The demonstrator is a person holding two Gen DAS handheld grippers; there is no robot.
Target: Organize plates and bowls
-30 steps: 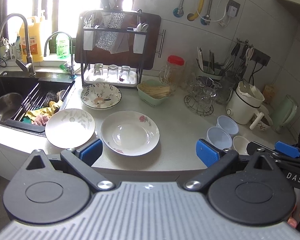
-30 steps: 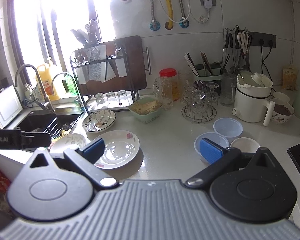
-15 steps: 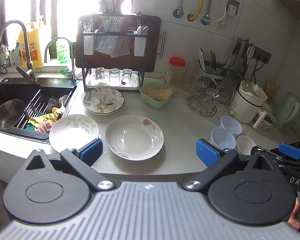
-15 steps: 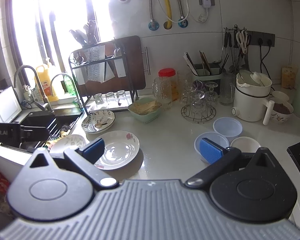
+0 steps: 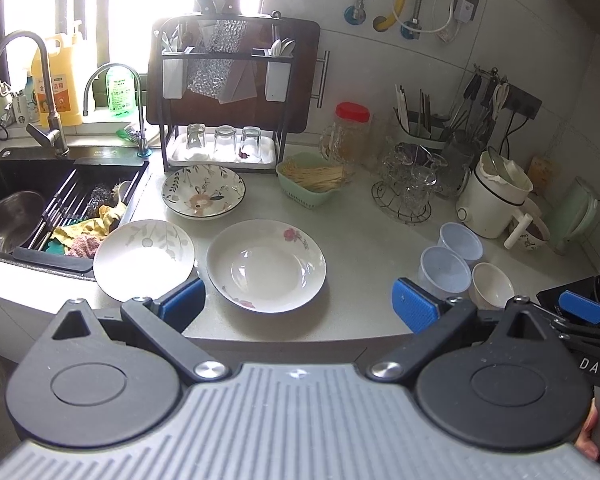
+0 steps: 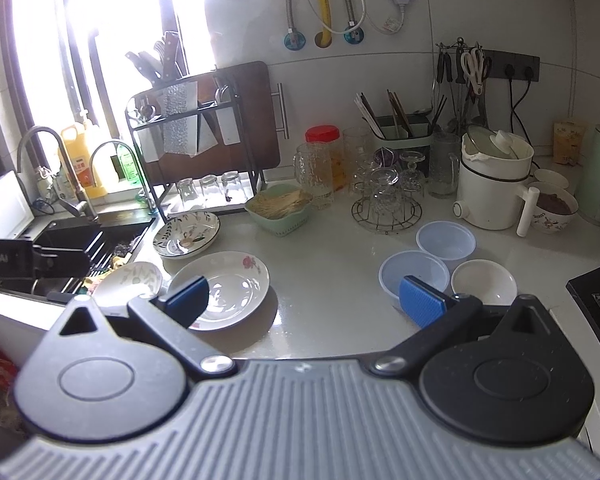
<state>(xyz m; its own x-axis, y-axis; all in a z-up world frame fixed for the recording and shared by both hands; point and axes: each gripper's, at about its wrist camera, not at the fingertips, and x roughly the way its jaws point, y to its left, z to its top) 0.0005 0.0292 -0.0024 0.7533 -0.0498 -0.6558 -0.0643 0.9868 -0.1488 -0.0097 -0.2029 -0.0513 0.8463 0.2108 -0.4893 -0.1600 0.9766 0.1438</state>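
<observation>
both tongs released above the worktop edge, plates and bowls untouched

from my left tongs (image 5: 296, 304) i see the sink (image 5: 4, 176), then a leaf-print plate (image 5: 144, 258) at its corner, a flowered bowl (image 5: 203, 191) behind it near the rack, a rose-print plate (image 5: 266, 265) in the middle, and on the right two pale blue bowls (image 5: 446, 267) just beside a white bowl (image 5: 493, 285). all sit on the worktop (image 5: 364, 240). my left tongs are spread wide and hold nothing; my right tongs (image 6: 304, 300) are likewise spread and empty.
</observation>
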